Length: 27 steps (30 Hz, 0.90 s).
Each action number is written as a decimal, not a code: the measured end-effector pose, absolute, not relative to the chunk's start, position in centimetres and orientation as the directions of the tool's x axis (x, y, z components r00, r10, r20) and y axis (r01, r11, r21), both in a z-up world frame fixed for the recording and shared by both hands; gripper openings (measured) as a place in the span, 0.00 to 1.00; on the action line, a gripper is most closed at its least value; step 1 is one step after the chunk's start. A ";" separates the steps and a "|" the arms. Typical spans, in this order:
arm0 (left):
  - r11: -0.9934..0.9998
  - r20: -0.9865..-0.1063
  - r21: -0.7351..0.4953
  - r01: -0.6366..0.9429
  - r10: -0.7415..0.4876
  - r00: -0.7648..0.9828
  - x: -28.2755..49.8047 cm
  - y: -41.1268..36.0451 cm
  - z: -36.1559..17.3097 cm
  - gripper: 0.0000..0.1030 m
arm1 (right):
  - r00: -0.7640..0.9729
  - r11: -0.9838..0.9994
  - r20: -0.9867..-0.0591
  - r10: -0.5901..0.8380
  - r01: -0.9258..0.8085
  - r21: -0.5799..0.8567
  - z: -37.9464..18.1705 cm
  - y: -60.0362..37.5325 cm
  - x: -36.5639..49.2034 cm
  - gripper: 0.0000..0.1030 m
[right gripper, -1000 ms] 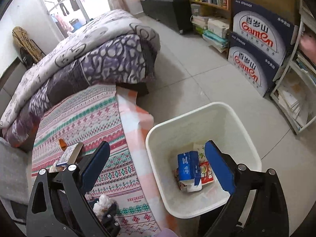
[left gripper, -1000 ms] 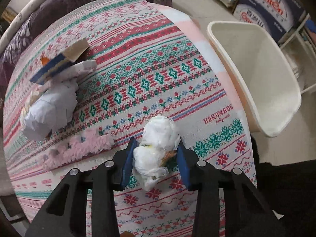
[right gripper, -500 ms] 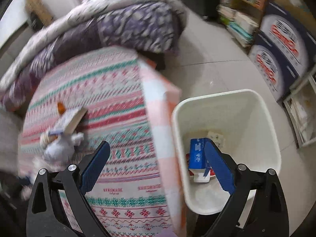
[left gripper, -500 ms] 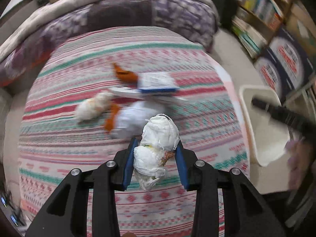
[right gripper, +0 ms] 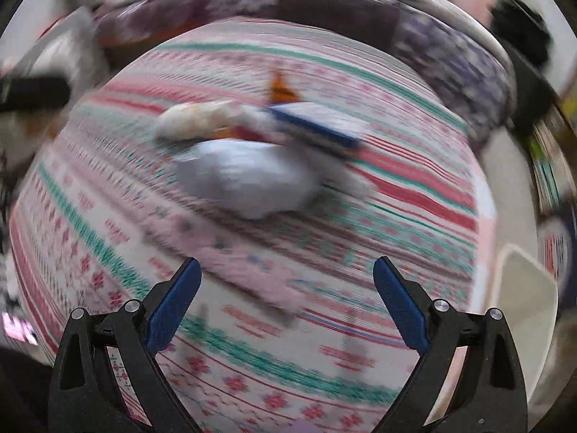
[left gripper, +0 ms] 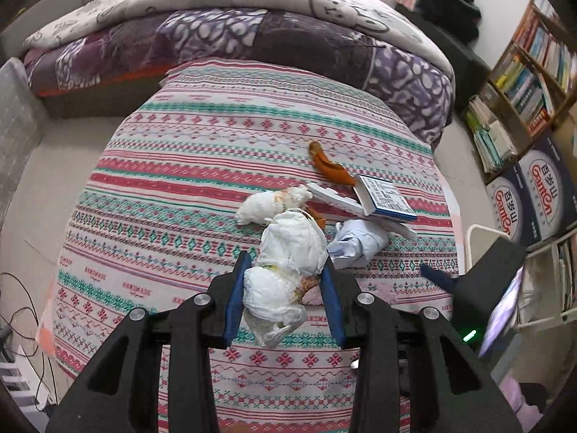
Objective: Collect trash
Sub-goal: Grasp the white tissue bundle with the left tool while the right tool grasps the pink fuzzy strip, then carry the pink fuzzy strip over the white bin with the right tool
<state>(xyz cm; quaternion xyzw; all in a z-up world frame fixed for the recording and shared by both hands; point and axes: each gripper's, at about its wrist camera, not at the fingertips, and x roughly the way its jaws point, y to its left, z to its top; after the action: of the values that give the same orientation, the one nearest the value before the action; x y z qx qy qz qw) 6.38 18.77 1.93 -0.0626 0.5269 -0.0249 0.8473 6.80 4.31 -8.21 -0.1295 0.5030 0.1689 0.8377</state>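
My left gripper point(left gripper: 285, 288) is shut on a white crumpled tissue wad point(left gripper: 285, 267) and holds it above the patterned tablecloth point(left gripper: 180, 166). On the cloth lie another white wad point(left gripper: 268, 204), a pale blue crumpled paper point(left gripper: 359, 241), a blue-and-white box point(left gripper: 384, 198) and an orange peel point(left gripper: 328, 166). My right gripper point(right gripper: 285, 299) is open and empty above the cloth, facing the blue paper point(right gripper: 249, 176) and the box point(right gripper: 313, 122); its view is blurred. A pink cloth piece point(right gripper: 252, 274) lies below the paper. The white bin point(right gripper: 523, 310) stands at the right.
A folded quilt point(left gripper: 234, 25) lies beyond the table. Bookshelves point(left gripper: 523, 83) and printed cartons point(left gripper: 533, 195) stand at the right. The right gripper's body point(left gripper: 483, 281) shows at the table's right edge. Cables point(left gripper: 14, 310) lie on the floor at left.
My left gripper has lifted the wad and turned from the bin toward the table's far side. My right gripper has swung from over the bin to over the table, still open.
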 end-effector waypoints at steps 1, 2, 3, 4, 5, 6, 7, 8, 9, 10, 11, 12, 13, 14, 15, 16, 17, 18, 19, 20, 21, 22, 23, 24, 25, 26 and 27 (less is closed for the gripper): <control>0.990 -0.887 -0.139 -0.030 -0.112 0.448 6.3 19.1 2.1 0.37 | 0.440 0.894 -0.885 0.150 -0.443 -0.069 -8.5 5.4 6.6 0.89; 0.989 -0.885 -0.144 -0.033 -0.114 0.451 6.2 19.4 2.3 0.37 | 0.441 0.887 -0.885 0.148 -0.455 -0.079 -8.6 5.8 6.5 0.88; 0.988 -0.882 -0.151 -0.037 -0.117 0.457 6.1 19.7 2.5 0.37 | 0.441 0.881 -0.886 0.142 -0.465 -0.091 -8.7 6.2 6.4 0.87; 0.986 -0.878 -0.160 -0.042 -0.123 0.462 6.0 20.0 2.7 0.37 | 0.437 0.874 -0.890 0.131 -0.474 -0.105 -9.0 6.9 6.3 0.86; 0.985 -0.877 -0.165 -0.045 -0.126 0.465 6.0 20.2 2.8 0.37 | 0.432 0.870 -0.893 0.124 -0.480 -0.111 -9.3 7.2 6.3 0.83; 0.984 -0.875 -0.171 -0.051 -0.128 0.468 6.0 20.5 2.9 0.37 | 0.425 0.869 -0.898 0.116 -0.481 -0.116 -9.6 7.5 6.5 0.81; 0.983 -0.874 -0.173 -0.056 -0.126 0.470 6.0 20.8 3.0 0.37 | 0.416 0.870 -0.902 0.113 -0.481 -0.113 -9.9 7.5 6.8 0.76; 0.983 -0.873 -0.171 -0.060 -0.123 0.472 6.0 20.9 3.1 0.37 | 0.407 0.873 -0.905 0.124 -0.479 -0.095 -10.1 7.4 7.0 0.74; 0.983 -0.873 -0.170 -0.062 -0.121 0.473 6.0 21.1 3.0 0.37 | 0.405 0.875 -0.904 0.134 -0.476 -0.084 -10.1 7.3 7.1 0.73; 0.984 -0.873 -0.168 -0.063 -0.119 0.474 6.0 21.2 3.0 0.37 | 0.398 0.874 -0.906 0.145 -0.481 -0.071 -10.1 7.3 7.0 0.66; 0.984 -0.873 -0.167 -0.064 -0.117 0.473 6.0 21.3 3.0 0.37 | 0.395 0.872 -0.906 0.152 -0.486 -0.066 -10.0 7.3 7.0 0.55; 0.984 -0.874 -0.167 -0.065 -0.117 0.472 6.0 21.4 2.9 0.37 | 0.392 0.869 -0.906 0.158 -0.491 -0.061 -9.8 7.3 6.9 0.47; 0.984 -0.874 -0.167 -0.066 -0.117 0.472 6.0 21.6 2.9 0.37 | 0.393 0.867 -0.906 0.157 -0.494 -0.064 -9.7 7.5 6.8 0.34; 0.984 -0.874 -0.167 -0.069 -0.115 0.472 6.0 21.7 2.9 0.37 | 0.391 0.866 -0.907 0.154 -0.496 -0.067 -9.7 7.5 6.6 0.32; 0.983 -0.874 -0.168 -0.073 -0.114 0.473 6.0 21.8 2.9 0.37 | 0.387 0.865 -0.909 0.153 -0.497 -0.066 -9.6 7.5 6.5 0.31; 0.983 -0.873 -0.169 -0.076 -0.113 0.474 6.0 21.9 2.9 0.37 | 0.384 0.865 -0.910 0.153 -0.497 -0.064 -9.7 7.6 6.1 0.31; 0.982 -0.872 -0.169 -0.080 -0.112 0.477 6.0 22.0 2.9 0.37 | 0.380 0.865 -0.912 0.155 -0.498 -0.061 -9.6 7.6 5.6 0.30; 0.982 -0.872 -0.170 -0.082 -0.111 0.478 6.0 22.0 3.0 0.37 | 0.374 0.864 -0.914 0.156 -0.501 -0.058 -9.5 7.6 5.3 0.30; 0.982 -0.871 -0.170 -0.084 -0.110 0.479 6.0 22.1 2.9 0.37 | 0.371 0.862 -0.916 0.155 -0.503 -0.057 -9.7 7.5 5.1 0.29; 0.982 -0.870 -0.170 -0.087 -0.108 0.481 6.0 22.1 3.0 0.37 | 0.367 0.862 -0.917 0.154 -0.504 -0.058 -9.6 7.4 4.9 0.29; 0.981 -0.869 -0.170 -0.090 -0.106 0.483 5.9 22.1 3.0 0.37 | 0.363 0.861 -0.919 0.153 -0.506 -0.056 -9.6 7.3 4.8 0.29; 0.981 -0.868 -0.170 -0.091 -0.105 0.485 5.9 22.1 3.0 0.37 | 0.356 0.860 -0.921 0.155 -0.508 -0.051 -9.5 7.2 4.3 0.29; 0.981 -0.868 -0.169 -0.091 -0.104 0.486 5.9 22.1 3.1 0.37 | 0.353 0.860 -0.923 0.156 -0.509 -0.049 -9.5 7.1 4.1 0.29; 0.982 -0.867 -0.167 -0.090 -0.102 0.488 5.9 22.0 3.1 0.37 | 0.350 0.859 -0.924 0.157 -0.510 -0.047 -9.4 7.0 3.9 0.29; 0.982 -0.866 -0.164 -0.089 -0.101 0.489 5.9 22.0 3.1 0.37 | 0.349 0.859 -0.923 0.159 -0.510 -0.045 -9.3 6.9 3.5 0.29; 0.983 -0.865 -0.162 -0.087 -0.099 0.491 5.9 22.0 3.2 0.37 | 0.350 0.859 -0.923 0.162 -0.510 -0.043 -9.2 6.7 3.4 0.29; 0.983 -0.864 -0.160 -0.086 -0.097 0.494 5.9 21.9 3.3 0.37 | 0.351 0.860 -0.922 0.166 -0.509 -0.039 -9.0 6.6 3.2 0.29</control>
<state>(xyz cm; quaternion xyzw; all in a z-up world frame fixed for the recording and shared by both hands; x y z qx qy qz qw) 5.86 21.92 3.32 -0.0909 0.5028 -0.0033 0.8596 3.21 6.62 -9.00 -0.1620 0.5297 0.2094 0.8058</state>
